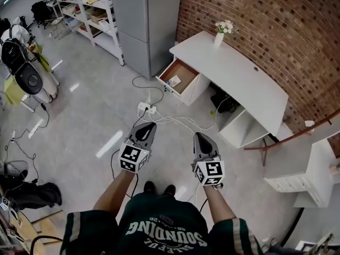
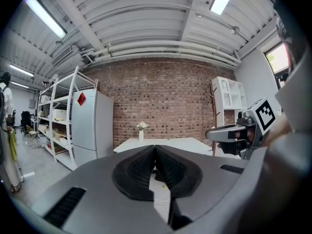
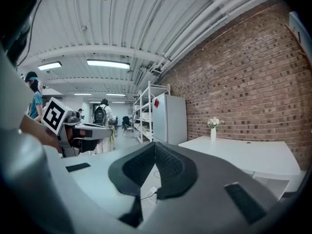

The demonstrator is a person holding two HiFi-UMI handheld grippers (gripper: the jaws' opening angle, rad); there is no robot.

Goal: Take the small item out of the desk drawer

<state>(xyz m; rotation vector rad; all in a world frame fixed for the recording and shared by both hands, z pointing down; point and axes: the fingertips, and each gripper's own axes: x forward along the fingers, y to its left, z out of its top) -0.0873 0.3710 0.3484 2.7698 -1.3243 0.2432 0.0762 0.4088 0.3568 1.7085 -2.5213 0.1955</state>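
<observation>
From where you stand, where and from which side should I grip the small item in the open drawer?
Probably from above: the drawer walls enclose the small item, only the top is open. It seems to lie flat near the pulled-out end, so pinch across its edges.

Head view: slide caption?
Person faces a white desk with its drawer open; left tool and right tool, both shut and empty, held short of it.

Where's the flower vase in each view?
Head view: flower vase upper right of centre, on the white desk.
Left gripper view: vase just left of centre, on the desk.
Right gripper view: vase right of centre, on the desk.
Shared landmark: grey cabinet, left of the vase everywhere.
</observation>
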